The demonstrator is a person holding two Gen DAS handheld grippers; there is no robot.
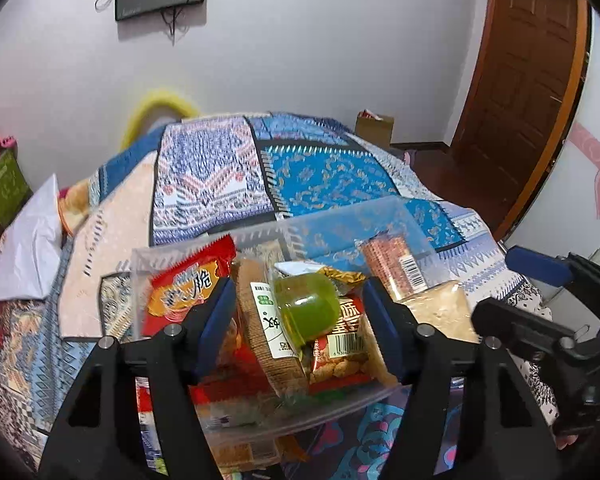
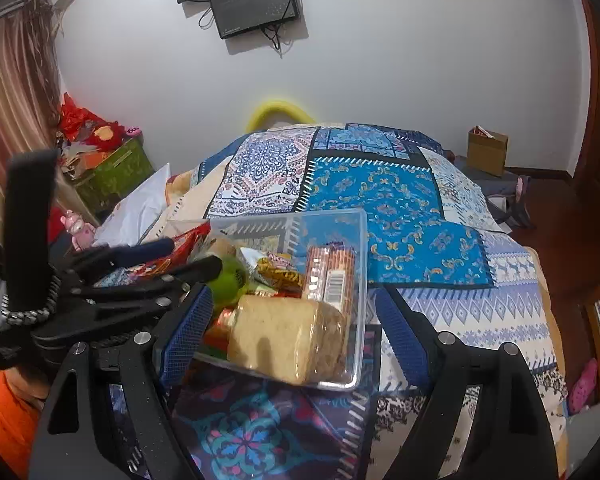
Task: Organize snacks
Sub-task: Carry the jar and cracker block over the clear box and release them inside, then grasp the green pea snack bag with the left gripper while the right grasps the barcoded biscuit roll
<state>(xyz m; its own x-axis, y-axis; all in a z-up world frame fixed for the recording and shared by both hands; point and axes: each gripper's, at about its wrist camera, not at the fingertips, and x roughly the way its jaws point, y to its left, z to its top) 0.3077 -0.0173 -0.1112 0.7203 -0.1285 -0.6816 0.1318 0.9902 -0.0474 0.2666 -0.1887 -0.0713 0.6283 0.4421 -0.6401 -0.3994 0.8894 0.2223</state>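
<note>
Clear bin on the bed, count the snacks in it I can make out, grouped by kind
Green jelly cup: 1
Bread in clear wrap: 1
Cracker sleeves: 2
Printed snack bags: 3
Total: 7, others may be hidden.

I'm seeing a clear plastic bin (image 2: 340, 236) on a patchwork bedspread (image 2: 388, 196): blue paisley, white-blue diamonds, dark floral near me. Inside: translucent green jelly cup (image 1: 306, 308), red-orange snack pack (image 1: 188, 284), tan cracker stack (image 1: 268, 344), pale beige bread (image 2: 284, 336). Gripper pads (image 2: 186, 336) blue, frames black. Door (image 1: 524, 80) brown, wall (image 2: 420, 60) white.
</note>
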